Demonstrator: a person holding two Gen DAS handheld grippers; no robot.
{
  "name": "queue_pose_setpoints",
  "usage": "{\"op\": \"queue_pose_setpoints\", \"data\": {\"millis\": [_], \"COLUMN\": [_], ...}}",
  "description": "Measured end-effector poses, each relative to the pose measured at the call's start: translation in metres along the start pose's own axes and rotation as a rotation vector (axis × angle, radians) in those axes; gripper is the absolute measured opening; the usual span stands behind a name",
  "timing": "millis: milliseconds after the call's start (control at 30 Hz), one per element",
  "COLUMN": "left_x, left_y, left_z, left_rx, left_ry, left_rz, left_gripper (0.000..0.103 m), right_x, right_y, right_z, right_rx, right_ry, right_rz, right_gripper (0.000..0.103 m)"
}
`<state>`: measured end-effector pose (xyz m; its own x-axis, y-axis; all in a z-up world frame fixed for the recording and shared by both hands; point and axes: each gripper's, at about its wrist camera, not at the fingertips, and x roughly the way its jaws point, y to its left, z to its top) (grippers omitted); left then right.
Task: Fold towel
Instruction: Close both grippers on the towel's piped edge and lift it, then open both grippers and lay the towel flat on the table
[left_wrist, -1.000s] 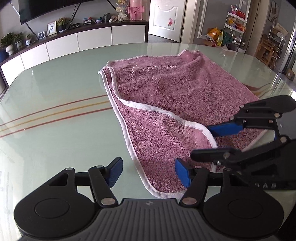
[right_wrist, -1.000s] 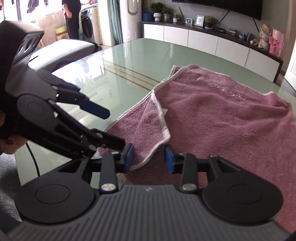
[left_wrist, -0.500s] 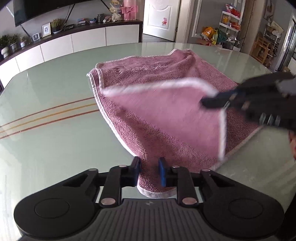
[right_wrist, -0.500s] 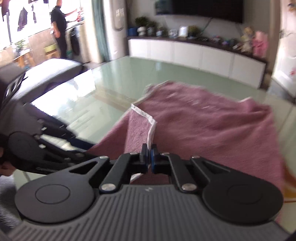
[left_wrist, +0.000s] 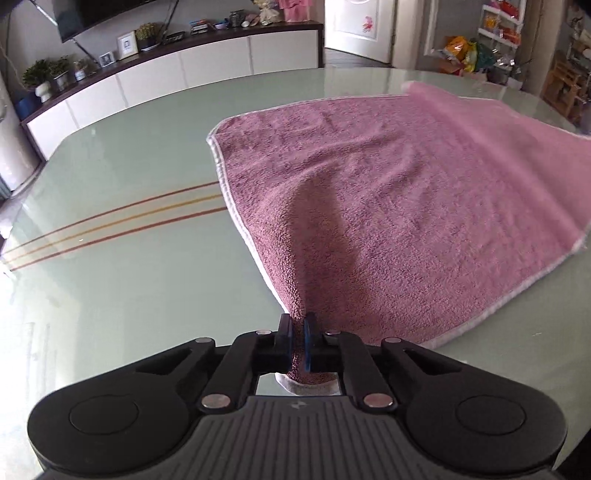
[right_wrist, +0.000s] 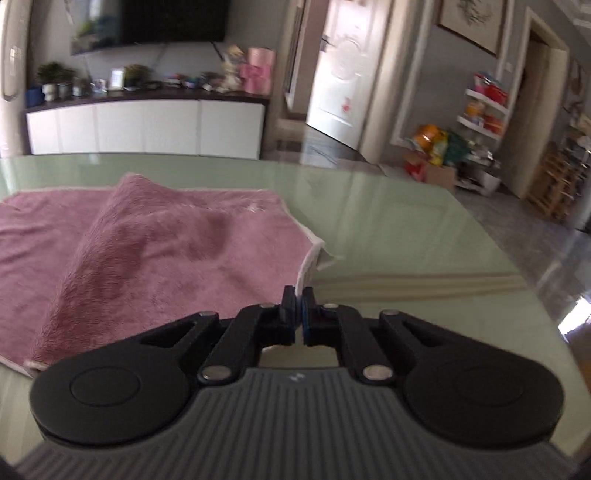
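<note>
Since a second ago, both grippers have been closed and raised, and the pink towel's (left_wrist: 399, 206) near edge has been lifted off the glass table (left_wrist: 122, 280). The left gripper (left_wrist: 298, 341) is held low and level, pointing forward across the table, its jaws pinched on a bunched corner of the towel, which rises in a ridge toward it. The right gripper (right_wrist: 298, 314) is held higher, level, its jaws clamped on the white hem. The far half of the towel is left lying flat on the table.
</note>
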<state>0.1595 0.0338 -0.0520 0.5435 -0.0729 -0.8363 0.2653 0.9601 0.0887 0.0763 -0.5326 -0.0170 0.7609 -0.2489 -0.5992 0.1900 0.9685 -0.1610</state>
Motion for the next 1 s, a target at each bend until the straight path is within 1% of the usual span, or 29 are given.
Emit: {"op": "queue_pose_setpoints", "data": {"millis": [200, 333, 433, 500, 567, 600, 667, 700, 733, 767, 800, 833, 900, 933, 1000], "left_x": [-0.01, -0.018, -0.024, -0.038, -0.042, -0.044, -0.048, -0.052, -0.057, -0.062, -0.067, -0.071, -0.079, -0.083, -0.091], "left_y": [0.012, 0.021, 0.028, 0.006, 0.005, 0.005, 0.005, 0.007, 0.008, 0.01, 0.012, 0.012, 0.01, 0.009, 0.007], "left_z": [-0.011, -0.02, -0.027, -0.023, -0.027, -0.028, -0.031, -0.031, -0.031, -0.031, -0.031, -0.029, -0.024, -0.021, -0.016], "left_rx": [0.007, 0.013, 0.017, 0.036, 0.038, 0.039, 0.04, 0.041, 0.041, 0.041, 0.042, 0.032, 0.005, -0.009, -0.037], "left_ry": [0.034, 0.057, 0.075, 0.086, 0.09, 0.091, 0.09, 0.081, 0.069, 0.057, 0.046, 0.032, 0.002, -0.013, -0.042], "left_rz": [0.071, 0.113, 0.144, 0.17, 0.181, 0.187, 0.2, 0.208, 0.216, 0.224, 0.231, 0.219, 0.174, 0.151, 0.106], "left_gripper": [0.006, 0.007, 0.007, 0.008, 0.008, 0.01, 0.019, 0.026, 0.029, 0.031, 0.033, 0.035, 0.037, 0.04, 0.044], "right_x": [0.005, 0.008, 0.006, 0.005, 0.003, 0.001, -0.004, -0.006, -0.009, -0.011, -0.013, -0.016, -0.022, -0.025, -0.025], "right_y": [-0.014, -0.016, -0.006, -0.001, 0.001, 0.002, 0.003, 0.003, 0.003, 0.004, 0.004, 0.005, 0.007, 0.008, 0.012], "right_z": [-0.03, -0.046, -0.054, -0.059, -0.063, -0.062, -0.061, -0.06, -0.06, -0.059, -0.058, -0.058, -0.056, -0.051, -0.045], "right_rx": [-0.035, -0.023, -0.07, -0.09, -0.103, -0.105, -0.11, -0.112, -0.114, -0.116, -0.118, -0.121, -0.122, -0.115, -0.106], "right_ry": [0.062, 0.096, 0.127, 0.142, 0.15, 0.143, 0.128, 0.121, 0.114, 0.106, 0.099, 0.092, 0.075, 0.051, 0.032], "right_rz": [-0.031, -0.007, -0.003, -0.003, -0.005, -0.013, -0.029, -0.036, -0.044, -0.052, -0.06, -0.068, -0.079, -0.082, -0.057], "right_gripper": [0.004, 0.004, 0.004, 0.004, 0.004, 0.004, 0.005, 0.007, 0.018, 0.032, 0.037, 0.042, 0.042, 0.043, 0.047]}}
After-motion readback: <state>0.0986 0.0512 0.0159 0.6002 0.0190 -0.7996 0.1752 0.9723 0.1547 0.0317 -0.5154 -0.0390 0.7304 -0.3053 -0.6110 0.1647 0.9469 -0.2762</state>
